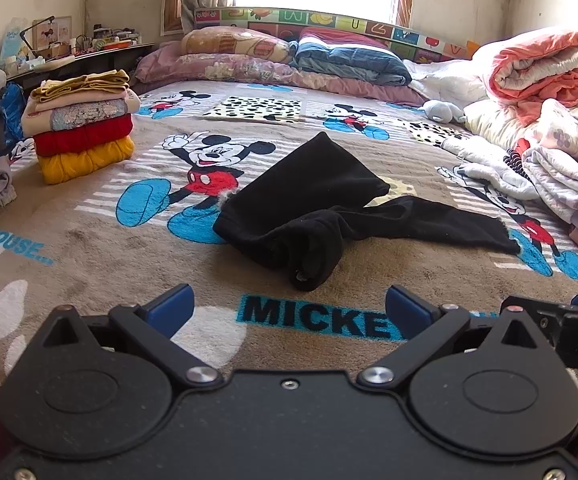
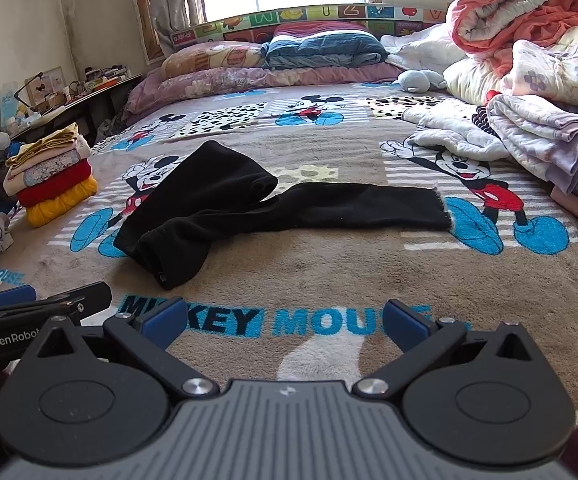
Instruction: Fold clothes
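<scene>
Four folded garments stacked at far left; black trousers crumpled mid-bed, apparently untouched; unsorted heap waiting. Left gripper and right gripper spread wide, empty.

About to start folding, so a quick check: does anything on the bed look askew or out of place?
The black garment lies crumpled, one leg twisted across the other, on the blanket. Both grippers are open and empty.

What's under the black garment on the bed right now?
The black garment lies on the Mickey blanket, covering part of one Mickey print and a yellow patch. Anything else beneath is hidden.
</scene>
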